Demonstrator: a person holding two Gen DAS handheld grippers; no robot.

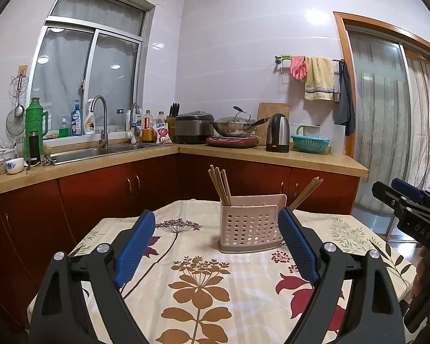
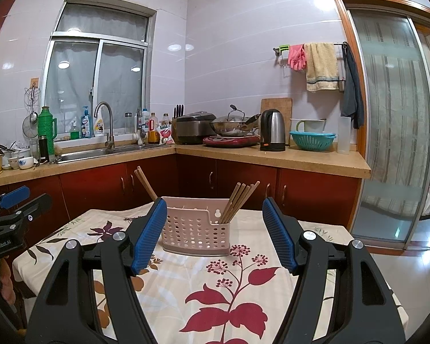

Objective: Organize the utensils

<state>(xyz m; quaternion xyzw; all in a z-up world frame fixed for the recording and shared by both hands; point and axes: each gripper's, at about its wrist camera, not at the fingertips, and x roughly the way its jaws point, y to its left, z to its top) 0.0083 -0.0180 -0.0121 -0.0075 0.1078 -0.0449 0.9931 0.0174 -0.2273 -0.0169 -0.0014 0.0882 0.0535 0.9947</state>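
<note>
Left gripper (image 1: pixel 216 248): hovering over the floral tablecloth (image 1: pixel 203 281), jaws spread wide, holding nothing.
Chopstick holder (image 1: pixel 250 226): pink, perforated, standing upright on the table just ahead of both grippers.
Chopsticks (image 1: pixel 220 183): leaning out of the holder in two bundles, one at each end.
Right gripper (image 2: pixel 215 235): also gaping open, gripping nothing.
</note>
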